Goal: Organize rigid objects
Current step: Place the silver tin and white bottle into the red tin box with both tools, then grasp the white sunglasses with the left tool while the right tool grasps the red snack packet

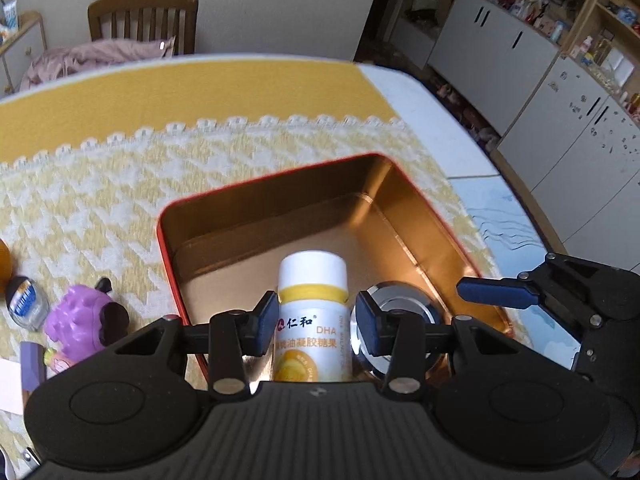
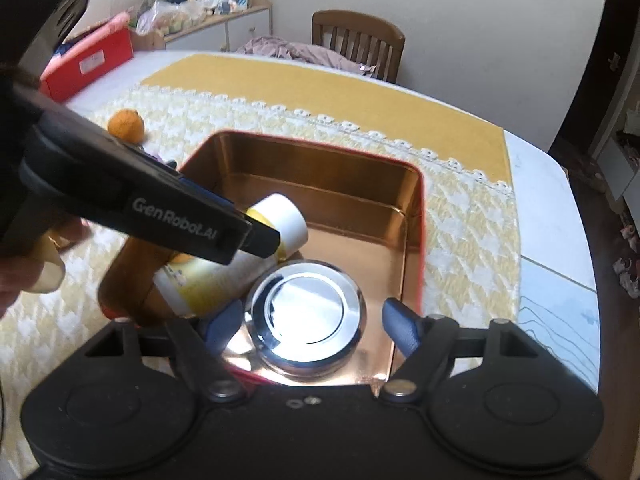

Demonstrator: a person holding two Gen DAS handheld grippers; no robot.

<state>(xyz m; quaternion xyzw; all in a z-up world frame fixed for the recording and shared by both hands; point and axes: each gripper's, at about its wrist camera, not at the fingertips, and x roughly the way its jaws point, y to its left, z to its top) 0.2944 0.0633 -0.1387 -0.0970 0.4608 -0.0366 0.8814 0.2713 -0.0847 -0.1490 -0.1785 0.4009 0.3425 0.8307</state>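
A red tin box with a gold inside (image 1: 404, 184) (image 2: 320, 184) sits on the yellow patterned cloth. My left gripper (image 1: 316, 318) is shut on a white DHA supplement bottle (image 1: 312, 320) with a yellow band and holds it tilted over the tin's near left part; the bottle also shows in the right wrist view (image 2: 224, 272). A round shiny metal lid (image 2: 306, 318) (image 1: 404, 304) lies on the tin's floor. My right gripper (image 2: 312, 326) is open, one finger on each side of the lid, not touching it.
An orange (image 2: 127, 123) lies on the cloth left of the tin. A purple toy (image 1: 82, 320) and a small jar (image 1: 26, 300) lie left of the tin. A red box (image 2: 88, 66) stands far left. A wooden chair (image 2: 358, 42) stands beyond the table.
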